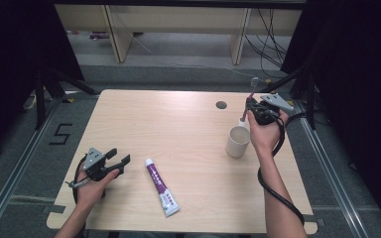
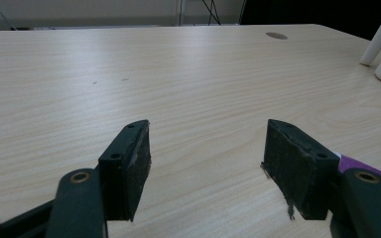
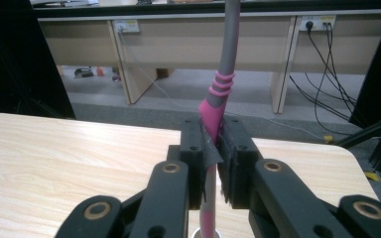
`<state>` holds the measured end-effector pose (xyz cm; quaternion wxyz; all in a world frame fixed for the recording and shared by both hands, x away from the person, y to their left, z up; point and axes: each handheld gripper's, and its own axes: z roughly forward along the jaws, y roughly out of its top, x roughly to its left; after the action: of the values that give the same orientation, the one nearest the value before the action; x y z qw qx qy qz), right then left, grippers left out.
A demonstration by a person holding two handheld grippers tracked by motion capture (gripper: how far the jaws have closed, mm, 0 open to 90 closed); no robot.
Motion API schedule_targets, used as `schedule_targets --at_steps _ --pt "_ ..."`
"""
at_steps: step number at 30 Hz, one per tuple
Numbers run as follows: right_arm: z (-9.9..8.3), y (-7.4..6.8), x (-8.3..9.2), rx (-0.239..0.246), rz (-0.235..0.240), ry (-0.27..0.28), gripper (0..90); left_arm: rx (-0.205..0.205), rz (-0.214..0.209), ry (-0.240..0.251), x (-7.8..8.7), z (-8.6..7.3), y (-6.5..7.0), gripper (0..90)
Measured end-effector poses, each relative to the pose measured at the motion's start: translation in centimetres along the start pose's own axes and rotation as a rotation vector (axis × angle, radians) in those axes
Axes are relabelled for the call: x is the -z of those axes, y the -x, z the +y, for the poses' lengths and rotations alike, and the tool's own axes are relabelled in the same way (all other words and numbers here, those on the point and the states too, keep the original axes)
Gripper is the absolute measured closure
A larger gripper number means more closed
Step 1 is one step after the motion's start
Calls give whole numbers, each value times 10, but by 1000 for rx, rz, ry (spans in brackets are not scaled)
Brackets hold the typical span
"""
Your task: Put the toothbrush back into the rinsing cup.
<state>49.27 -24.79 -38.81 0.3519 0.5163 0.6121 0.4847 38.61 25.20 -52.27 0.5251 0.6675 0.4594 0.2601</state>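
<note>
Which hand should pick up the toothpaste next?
Probably the left. The left gripper is open with nothing between its jaws, and the toothpaste tube lies close beside it. The right gripper is shut on the toothbrush above the cup.

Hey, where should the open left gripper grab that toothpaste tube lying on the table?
Grip the toothpaste tube across its purple middle, coming from above with the left gripper. It lies flat, long and narrow, so open jaws would probably straddle its width most easily there.
</note>
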Motion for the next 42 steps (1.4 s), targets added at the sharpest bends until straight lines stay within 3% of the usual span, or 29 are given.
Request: schedule_targets --at_steps 7,13,16,17,19,20,22,23,24,31,34,41,42 --pt "-2 1 -2 17 5 -13 817 1 0 0 0 0 0 345" --pt "-4 -2 -2 -16 5 -35 817 0 0 0 0 0 0 345" --pt "-5 1 -3 23 -1 -44 817 0 0 0 0 0 0 345" --pt "-6 -1 -3 -6 1 -48 816 0 0 0 0 0 0 345" --pt "-7 0 -4 4 12 -56 816 -1 1 0 0 0 0 345" --pt "-7 -2 -4 -14 7 -68 816 0 0 0 0 0 0 345" --pt "-9 -2 -5 -4 3 -72 816 1 0 1 0 0 0 345" --pt "-9 1 -6 25 10 -67 816 0 2 0 0 0 0 345" --pt "-10 -1 -5 1 6 -83 816 -1 2 0 0 0 0 345" --pt "-15 1 -10 22 13 -100 816 0 0 0 0 0 0 345" --pt "-17 -1 -10 -3 9 -123 816 0 2 0 0 0 0 345" --pt "-20 1 -12 40 10 -149 816 0 1 1 0 0 0 345" --pt "-21 0 -12 17 7 -148 816 0 2 0 0 0 0 345"
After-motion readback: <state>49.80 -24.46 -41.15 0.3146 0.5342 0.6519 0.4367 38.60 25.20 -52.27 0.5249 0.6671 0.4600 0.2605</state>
